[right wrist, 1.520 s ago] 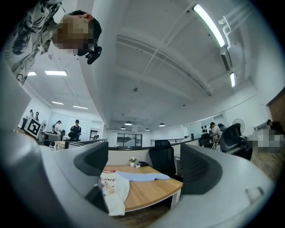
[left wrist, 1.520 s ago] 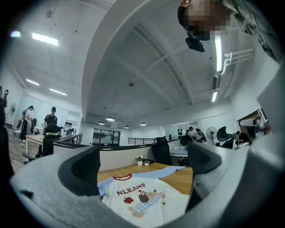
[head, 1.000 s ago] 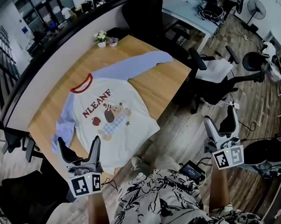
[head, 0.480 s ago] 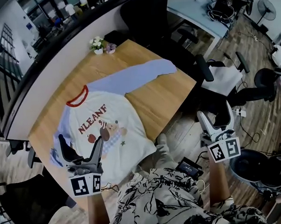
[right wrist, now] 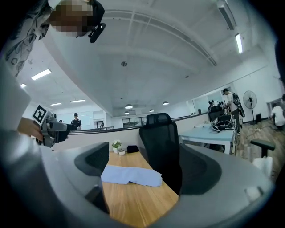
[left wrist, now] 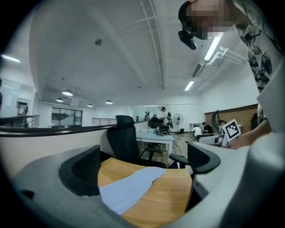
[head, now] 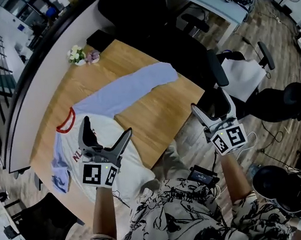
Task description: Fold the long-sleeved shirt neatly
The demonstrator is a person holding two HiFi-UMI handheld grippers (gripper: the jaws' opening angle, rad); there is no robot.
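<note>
The long-sleeved shirt (head: 116,143) lies flat on the wooden table (head: 160,111): white body, red collar (head: 65,120), pale blue sleeves. One sleeve (head: 131,87) stretches to the table's far right corner; it also shows as the blue sleeve (left wrist: 129,189) in the left gripper view and the sleeve (right wrist: 131,175) in the right gripper view. My left gripper (head: 107,128) hangs open above the shirt's body, nothing between its fingers. My right gripper (head: 212,105) stands open off the table's right edge, empty, over the floor.
A small flower pot (head: 77,54) and a dark object (head: 99,39) sit at the table's far corner. Black office chairs (head: 136,13) stand behind the table, another chair (head: 243,73) at the right. A black device (head: 205,175) lies on the floor near my legs.
My left gripper has risen from the shirt's near hem to above its body. My right gripper has come in from the right toward the table's edge. The shirt has not moved.
</note>
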